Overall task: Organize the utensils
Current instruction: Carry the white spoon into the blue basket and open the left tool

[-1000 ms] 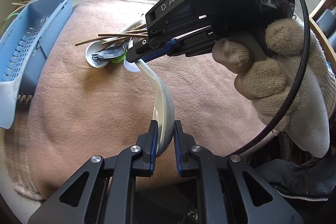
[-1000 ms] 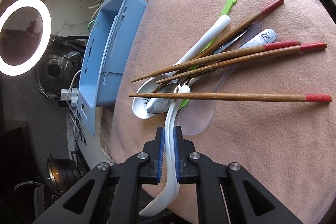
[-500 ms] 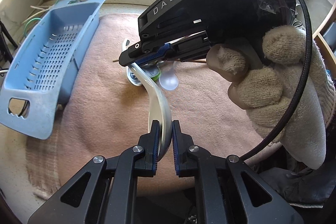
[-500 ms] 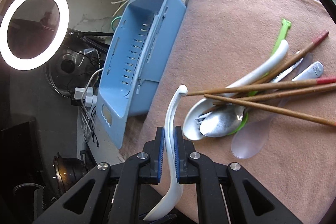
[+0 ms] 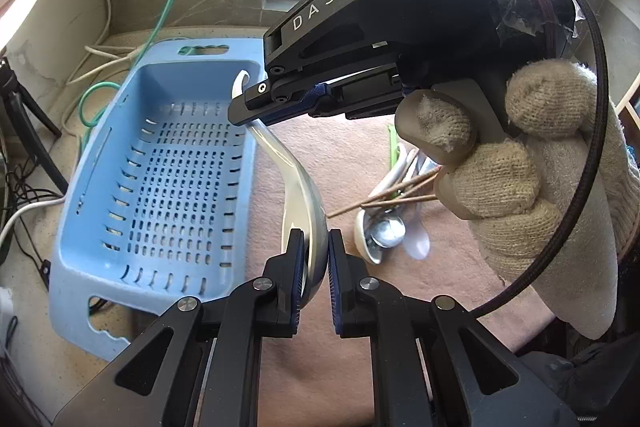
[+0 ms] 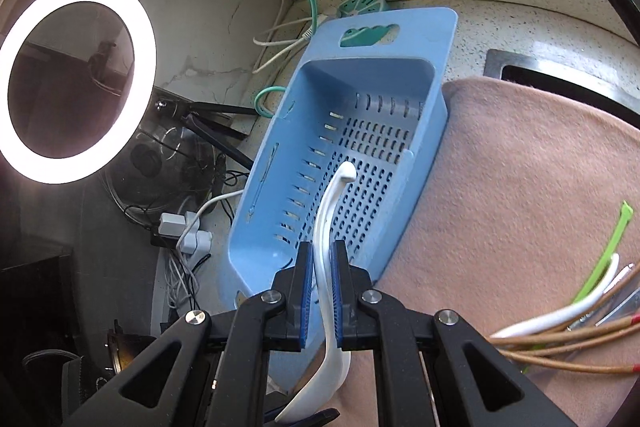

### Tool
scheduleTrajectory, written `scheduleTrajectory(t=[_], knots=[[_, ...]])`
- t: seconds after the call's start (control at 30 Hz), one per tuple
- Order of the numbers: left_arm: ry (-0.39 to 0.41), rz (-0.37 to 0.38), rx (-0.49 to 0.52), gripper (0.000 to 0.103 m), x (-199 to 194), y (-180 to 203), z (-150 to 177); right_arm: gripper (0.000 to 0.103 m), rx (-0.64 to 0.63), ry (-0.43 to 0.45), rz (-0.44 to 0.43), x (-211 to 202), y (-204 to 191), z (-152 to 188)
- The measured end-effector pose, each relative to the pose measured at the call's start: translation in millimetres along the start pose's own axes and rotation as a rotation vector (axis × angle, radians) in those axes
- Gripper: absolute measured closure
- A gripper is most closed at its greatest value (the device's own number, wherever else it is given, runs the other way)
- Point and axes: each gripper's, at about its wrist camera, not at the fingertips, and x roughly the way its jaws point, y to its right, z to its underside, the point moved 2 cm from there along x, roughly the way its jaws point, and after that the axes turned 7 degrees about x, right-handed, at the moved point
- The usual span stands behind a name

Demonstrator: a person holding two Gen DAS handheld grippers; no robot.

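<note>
A white ceramic soup spoon (image 5: 298, 179) is held by both grippers above the pink cloth. My left gripper (image 5: 313, 259) is shut on its bowl. My right gripper (image 6: 322, 291) is shut on its handle (image 6: 326, 223); it shows from the side in the left wrist view (image 5: 256, 107). The handle tip hangs over the blue slotted basket (image 5: 160, 187), also in the right wrist view (image 6: 360, 147). The remaining utensils (image 5: 392, 211), spoons and wooden chopsticks, lie in a pile on the cloth; their handles show in the right wrist view (image 6: 580, 319).
The pink cloth (image 6: 520, 207) covers the counter. A lit ring light (image 6: 76, 79) stands at the left. Cables and a power strip (image 6: 180, 227) lie beside the basket. A sink edge (image 6: 560, 75) shows beyond the cloth.
Both grippers have carried the white spoon left, away from the utensil pile, until its handle is over the blue basket. Both stay shut on it.
</note>
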Motion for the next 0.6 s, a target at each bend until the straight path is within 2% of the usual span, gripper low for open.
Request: scheduleTrajectory(t=[0.17,0.37,0.57,0.6], knots=[[-0.007,-0.004,0.003,0.093,11,-30,-10,0.095,-0.002,-0.004,0.001,24,-10,-25],[-0.032,-0.001,-0.002,0.092,19,-47,-13,0.095,-0.008,-0.012,0.021,44,-14,-41],[-0.048,-0.068,-0.04,0.091,26,-71,-14,0.096,-0.027,-0.008,0.035,51,-16,-52],[-0.047,-0.069,-0.056,0.09,26,-76,-14,0.093,-0.034,-0.008,0.04,52,-18,-53]])
